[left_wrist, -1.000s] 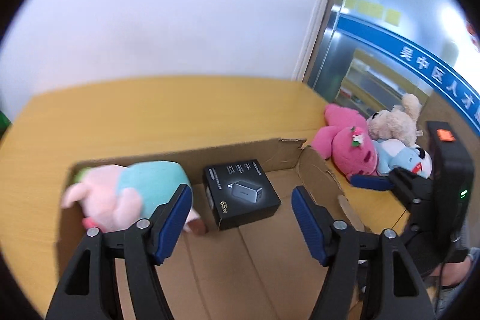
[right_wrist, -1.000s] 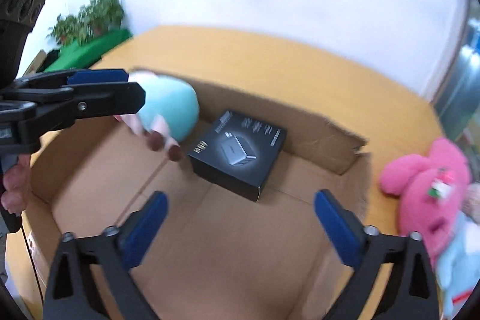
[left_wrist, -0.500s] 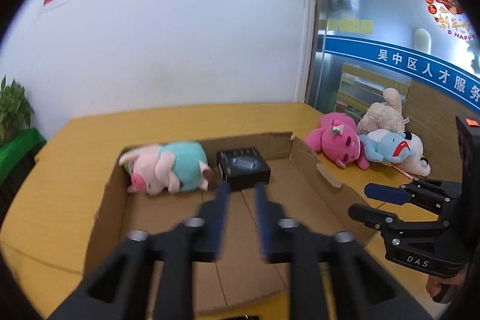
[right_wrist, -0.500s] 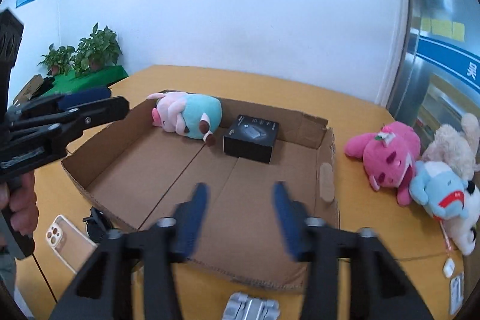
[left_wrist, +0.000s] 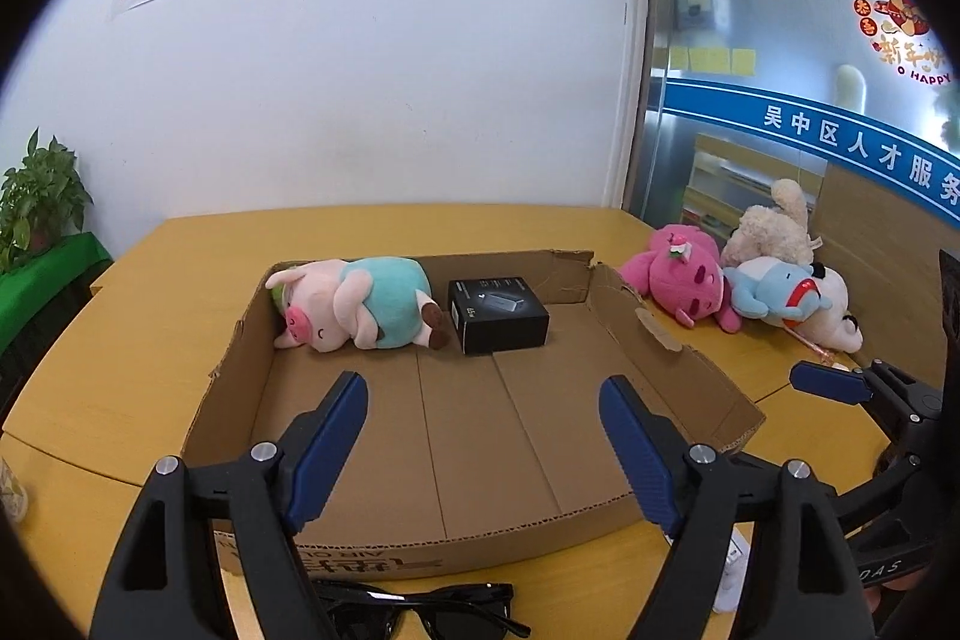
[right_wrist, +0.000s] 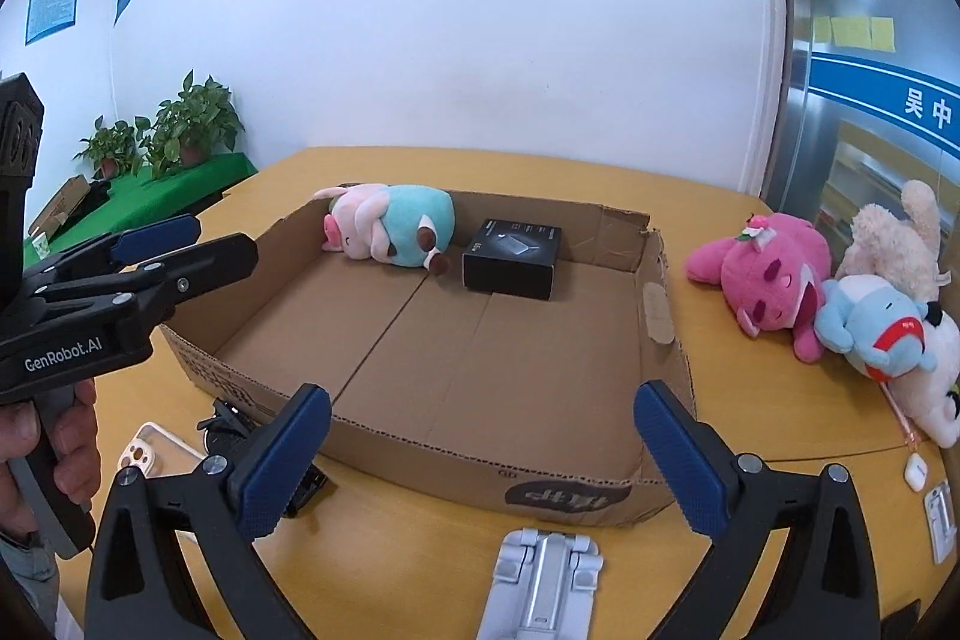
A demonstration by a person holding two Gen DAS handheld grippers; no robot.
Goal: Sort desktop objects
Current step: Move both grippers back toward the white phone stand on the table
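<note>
Both my grippers held level, spread wide, holding nothing: left gripper (left_wrist: 483, 451), right gripper (right_wrist: 480, 466), over cardboard tray (left_wrist: 678, 346) near edge. Tray floor bare up to pig plush (left_wrist: 360, 304) at 11, black box (left_wrist: 498, 313) at 12, both against far wall.

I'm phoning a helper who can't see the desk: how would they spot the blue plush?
Look right of the cardboard tray, where soft toys are piled on the table. The blue plush lies between the pink plush and the white one; only it wears a red collar.
</note>
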